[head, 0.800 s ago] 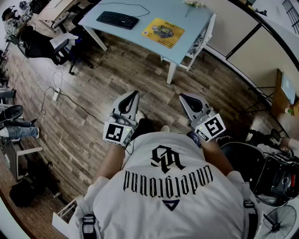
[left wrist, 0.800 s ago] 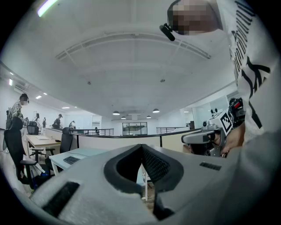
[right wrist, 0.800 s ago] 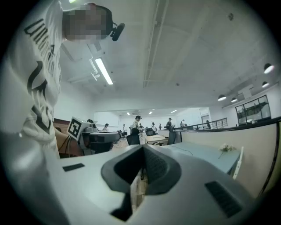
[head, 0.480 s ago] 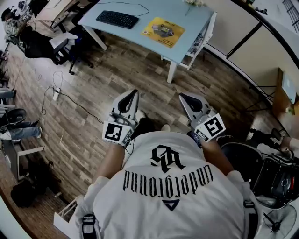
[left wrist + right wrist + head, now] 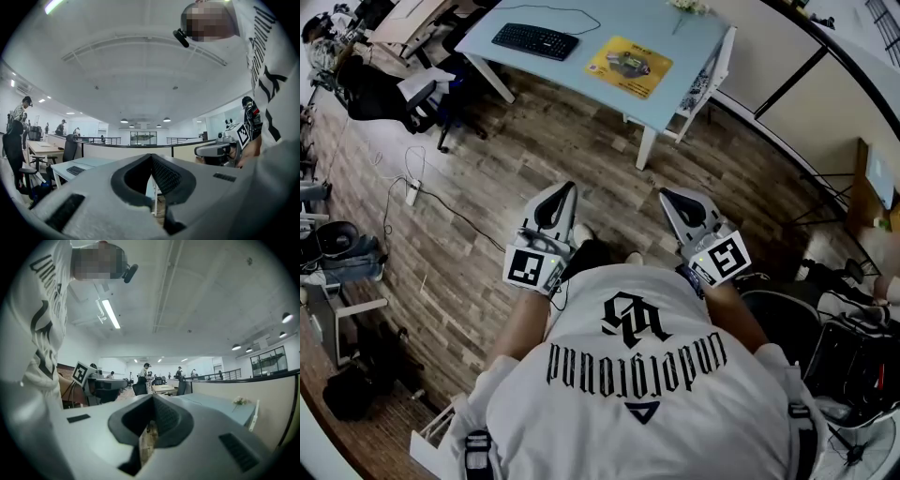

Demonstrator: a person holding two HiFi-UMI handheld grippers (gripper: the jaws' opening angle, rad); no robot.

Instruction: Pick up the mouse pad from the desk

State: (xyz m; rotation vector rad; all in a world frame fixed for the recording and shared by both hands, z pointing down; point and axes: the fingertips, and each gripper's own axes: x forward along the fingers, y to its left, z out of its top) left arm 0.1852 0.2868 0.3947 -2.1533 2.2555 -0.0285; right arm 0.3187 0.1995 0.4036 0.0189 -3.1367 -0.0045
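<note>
The yellow mouse pad (image 5: pixel 629 66) lies flat on the light blue desk (image 5: pixel 675 28), far ahead of me in the head view, to the right of a black keyboard (image 5: pixel 535 39). My left gripper (image 5: pixel 565 188) and right gripper (image 5: pixel 667 195) are held side by side at waist height over the wooden floor, well short of the desk. Both point level, with their jaws together and nothing between them. The left gripper view shows its shut gripper (image 5: pixel 151 157) with the desk (image 5: pixel 89 162) far beyond. In the right gripper view the shut gripper (image 5: pixel 152 399) has the desk (image 5: pixel 220 406) behind it.
A white chair (image 5: pixel 705 80) stands at the desk's right end. A power strip with cables (image 5: pixel 412 190) lies on the floor at left, near a dark office chair (image 5: pixel 380 94). A black chair (image 5: pixel 797 328) and a fan (image 5: pixel 862 445) are at my right.
</note>
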